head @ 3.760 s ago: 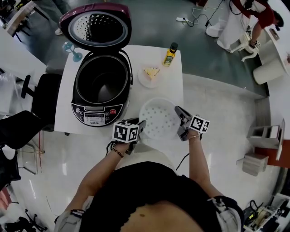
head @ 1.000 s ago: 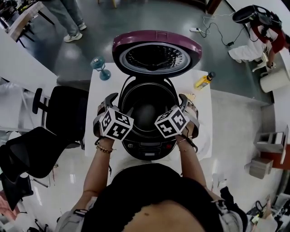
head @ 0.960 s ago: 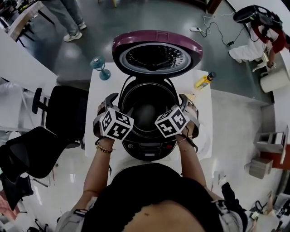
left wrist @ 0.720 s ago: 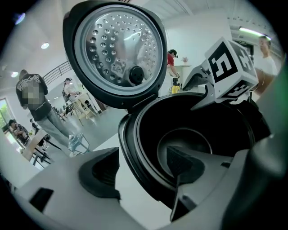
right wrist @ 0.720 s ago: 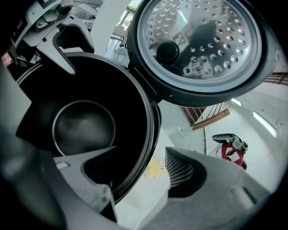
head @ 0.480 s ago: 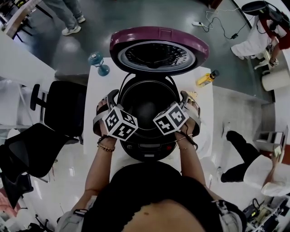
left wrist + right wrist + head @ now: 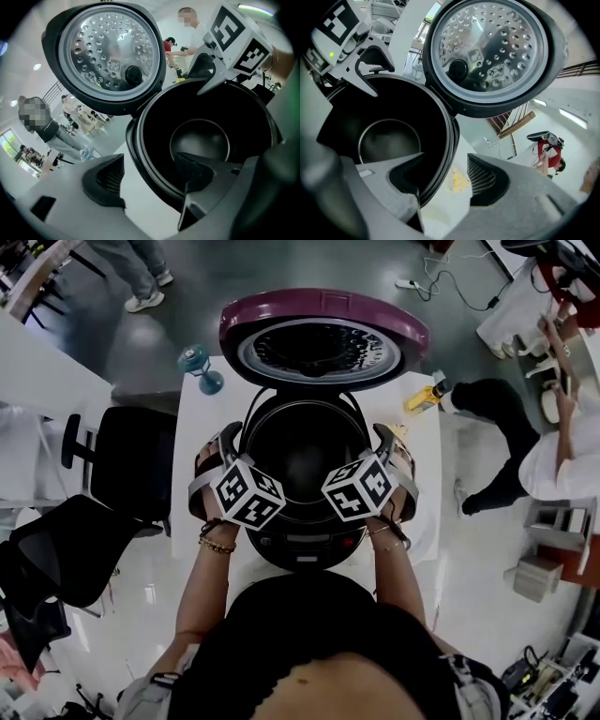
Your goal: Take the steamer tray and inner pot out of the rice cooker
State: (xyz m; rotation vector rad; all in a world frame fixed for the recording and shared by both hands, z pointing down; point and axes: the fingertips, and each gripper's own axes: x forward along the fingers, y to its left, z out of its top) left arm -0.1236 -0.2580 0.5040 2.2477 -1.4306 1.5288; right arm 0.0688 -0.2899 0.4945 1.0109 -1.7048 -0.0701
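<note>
Our left gripper (image 7: pixel 150 171) straddles the rim of the inner pot (image 7: pixel 302 460) at 9 o'clock, jaws apart, neither pad pressing. Our right gripper (image 7: pixel 440 176) straddles it at 3 o'clock, its jaws wide though they have just been closing. We see the inner pot seated in the rice cooker (image 7: pixel 300 549), lid (image 7: pixel 323 338) raised at 12 o'clock.

- Head view looks steeply down from high above the open rice cooker (image 7: pixel 305 474) on the counter (image 7: pixel 190 427).
- Left and right gripper views sit close at opposite rims, facing inward; both show the lid (image 7: pixel 110 51) and inner pot (image 7: pixel 201 136).
</note>
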